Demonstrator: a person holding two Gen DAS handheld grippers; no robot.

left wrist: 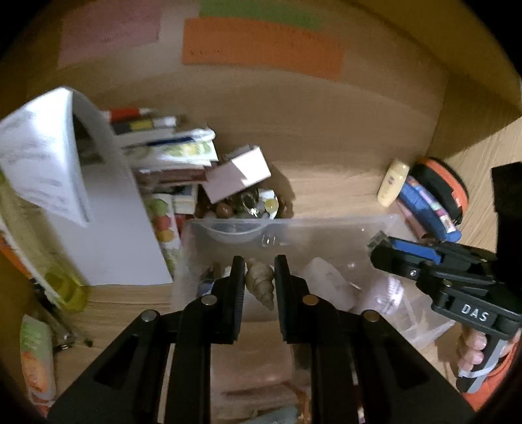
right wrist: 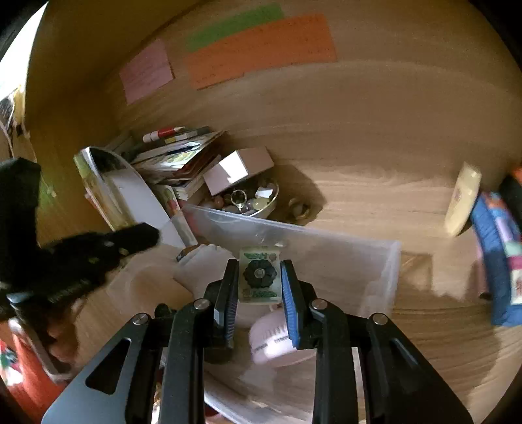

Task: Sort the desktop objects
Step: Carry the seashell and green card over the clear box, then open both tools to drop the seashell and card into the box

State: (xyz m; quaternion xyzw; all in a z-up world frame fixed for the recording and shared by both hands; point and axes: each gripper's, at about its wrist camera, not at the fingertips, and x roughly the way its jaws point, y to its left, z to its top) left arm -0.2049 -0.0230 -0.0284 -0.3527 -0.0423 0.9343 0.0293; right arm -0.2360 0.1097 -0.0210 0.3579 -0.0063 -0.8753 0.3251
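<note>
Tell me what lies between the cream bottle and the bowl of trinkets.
Bare wooden desk, seen best from the right wrist view: nothing sits between the cream bottle and the bowl of trinkets.

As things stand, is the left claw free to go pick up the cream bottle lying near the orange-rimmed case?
Probably not yet. The left claw is shut on a spiral shell, so it would have to release that first. The desk around the cream bottle looks clear, though the right claw sits between them.

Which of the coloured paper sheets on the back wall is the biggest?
The orange sheet. It spreads wider than the green strip just above it and the smaller pink sheet to its left.
</note>
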